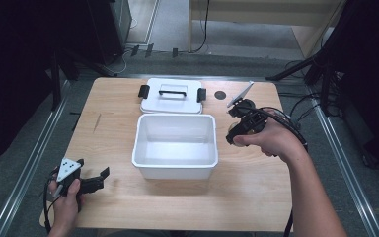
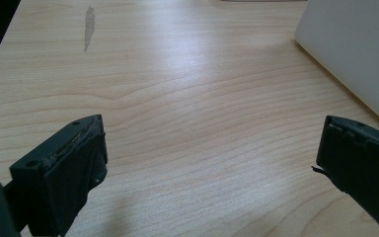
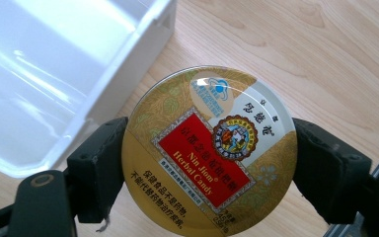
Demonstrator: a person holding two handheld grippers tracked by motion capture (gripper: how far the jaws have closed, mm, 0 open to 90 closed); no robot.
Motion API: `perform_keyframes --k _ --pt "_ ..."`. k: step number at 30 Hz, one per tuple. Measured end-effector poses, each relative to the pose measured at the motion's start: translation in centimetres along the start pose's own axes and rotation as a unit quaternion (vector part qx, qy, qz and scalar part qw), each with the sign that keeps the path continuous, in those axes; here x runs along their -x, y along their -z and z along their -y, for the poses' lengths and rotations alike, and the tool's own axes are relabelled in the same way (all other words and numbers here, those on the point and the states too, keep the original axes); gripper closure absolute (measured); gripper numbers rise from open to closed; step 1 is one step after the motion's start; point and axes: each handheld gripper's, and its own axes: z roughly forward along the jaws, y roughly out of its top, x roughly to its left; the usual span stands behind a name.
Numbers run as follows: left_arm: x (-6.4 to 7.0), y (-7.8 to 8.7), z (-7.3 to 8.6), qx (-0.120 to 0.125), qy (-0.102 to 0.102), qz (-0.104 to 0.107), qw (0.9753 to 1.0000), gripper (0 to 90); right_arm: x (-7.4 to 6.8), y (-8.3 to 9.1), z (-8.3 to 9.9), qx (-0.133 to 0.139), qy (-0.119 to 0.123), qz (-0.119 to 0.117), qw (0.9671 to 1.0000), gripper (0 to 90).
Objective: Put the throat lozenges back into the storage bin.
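Black grippers (image 1: 86,182), grey dotted plates, trailing cables.

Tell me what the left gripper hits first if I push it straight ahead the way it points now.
Probably the white bin: the left gripper, jaws open, looks along bare wooden table, with the bin wall ahead at the right. Depth is unclear; it might slide past.

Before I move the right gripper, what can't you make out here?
- Round gold herbal candy tin: its lower edge is cut off by the right gripper view's bottom; in the high view the hand covers it.
- White plastic box: the left gripper view's right edge crops all but one wall.
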Motion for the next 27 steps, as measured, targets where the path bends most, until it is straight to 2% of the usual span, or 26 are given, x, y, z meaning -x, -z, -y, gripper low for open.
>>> perform_keyframes --k 10,21,27 --pt "0.0 0.0 0.0 0.0 -0.001 0.001 1.0 0.0 -1.6 -0.2 -1.5 0.001 0.02 -0.007 0.9998 20.7" --pt "0.0 0.0 0.0 -0.001 -0.001 0.001 1.0 0.0 -4.0 -0.6 -3.1 -0.003 0.044 -0.013 0.9989 20.8" --pt "0.0 0.0 0.0 -0.001 0.0 0.002 1.0 0.0 -5.2 -1.0 -4.0 0.0 0.065 -0.016 0.9978 20.8"
